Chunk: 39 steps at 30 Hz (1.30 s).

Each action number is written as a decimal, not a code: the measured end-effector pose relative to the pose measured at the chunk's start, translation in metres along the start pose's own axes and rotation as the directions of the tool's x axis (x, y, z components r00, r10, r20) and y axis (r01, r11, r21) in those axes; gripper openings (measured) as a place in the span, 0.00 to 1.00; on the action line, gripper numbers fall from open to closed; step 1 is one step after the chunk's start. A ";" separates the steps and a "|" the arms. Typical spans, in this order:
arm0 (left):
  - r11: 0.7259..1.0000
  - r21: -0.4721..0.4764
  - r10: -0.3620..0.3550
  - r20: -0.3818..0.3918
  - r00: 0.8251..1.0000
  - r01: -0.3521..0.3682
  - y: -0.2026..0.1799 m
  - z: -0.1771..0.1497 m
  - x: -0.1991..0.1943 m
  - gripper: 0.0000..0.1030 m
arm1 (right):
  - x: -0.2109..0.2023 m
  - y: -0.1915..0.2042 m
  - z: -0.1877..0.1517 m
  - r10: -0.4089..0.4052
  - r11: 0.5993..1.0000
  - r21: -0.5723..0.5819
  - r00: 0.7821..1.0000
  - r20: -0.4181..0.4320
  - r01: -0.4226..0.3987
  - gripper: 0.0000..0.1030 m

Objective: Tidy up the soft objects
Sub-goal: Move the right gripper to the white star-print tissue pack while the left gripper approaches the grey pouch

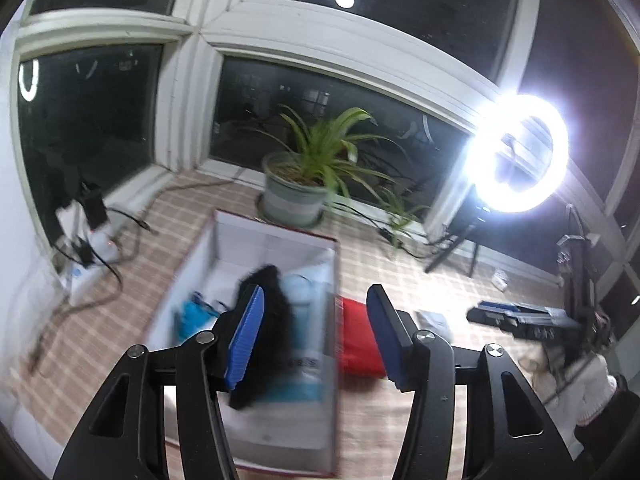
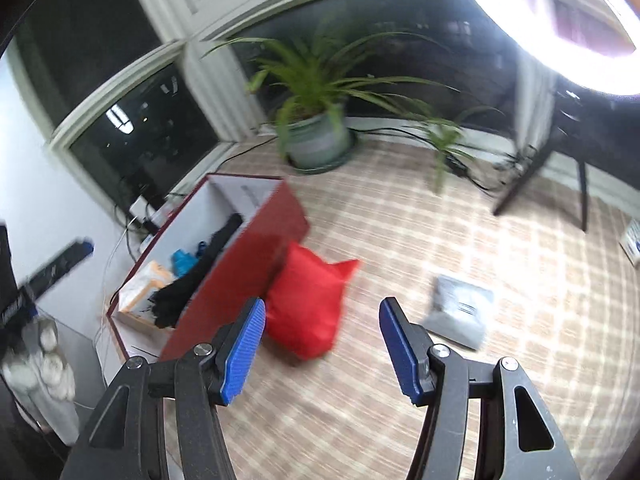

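Soft objects are partly sorted, going by what lies where. Box [image 2: 256, 248] (red outside, white inside) sits on the checked mat [image 2: 400, 240] and already holds a black fuzzy item [image 1: 268, 320], a teal one [image 1: 192, 316], plus a pale packet w/ orange print [image 2: 144, 284]. Left outside: red pouch [image 2: 312, 304], touching the box's red wall, and a grey packet [image 2: 460, 312] lying apart on the mat. So roughly 3 in, 2 to go, as far as can be seen.

Left gripper [image 1: 316, 328] hangs over the box, jaws parted w/ nothing between the pads. Right gripper [image 2: 322, 340] is parted too, empty, aimed at the mat beside the red pouch, prob. the next pick.
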State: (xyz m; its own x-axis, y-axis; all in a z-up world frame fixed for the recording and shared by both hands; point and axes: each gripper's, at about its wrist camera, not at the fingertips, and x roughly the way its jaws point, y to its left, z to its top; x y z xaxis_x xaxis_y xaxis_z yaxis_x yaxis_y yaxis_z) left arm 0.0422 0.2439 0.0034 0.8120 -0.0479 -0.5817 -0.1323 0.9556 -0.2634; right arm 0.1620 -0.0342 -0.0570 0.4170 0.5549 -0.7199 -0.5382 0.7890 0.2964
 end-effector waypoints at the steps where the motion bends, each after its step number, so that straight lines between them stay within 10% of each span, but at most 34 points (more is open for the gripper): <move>1: 1.000 -0.008 -0.016 -0.008 1.000 0.016 -0.007 -0.006 0.001 0.51 | -0.004 -0.007 0.000 0.003 1.000 0.005 1.000 0.001 -0.003 0.54; 15: 0.995 -0.037 -0.097 -0.135 0.986 0.093 -0.100 -0.070 0.052 0.52 | -0.014 -0.096 0.001 -0.119 0.993 0.002 0.993 0.003 0.119 0.54; 25: 0.995 -0.037 -0.096 -0.206 0.974 0.091 -0.150 -0.091 0.084 0.52 | -0.043 -0.217 -0.019 -0.191 0.961 0.210 0.981 0.041 0.178 0.54; 39: 0.999 0.014 0.051 -0.185 0.981 -0.049 -0.235 -0.092 0.116 0.52 | -0.073 -0.398 0.029 -0.268 0.886 0.389 0.963 -0.013 0.252 0.29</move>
State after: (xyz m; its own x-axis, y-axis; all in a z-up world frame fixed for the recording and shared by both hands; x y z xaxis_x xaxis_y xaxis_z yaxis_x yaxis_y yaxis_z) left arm 0.1154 -0.0127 -0.0734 0.6848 -0.0526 -0.7269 -0.1635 0.9609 -0.2235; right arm 0.3666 -0.3814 -0.1041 0.5366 0.3197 -0.7809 -0.0875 0.9416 0.3253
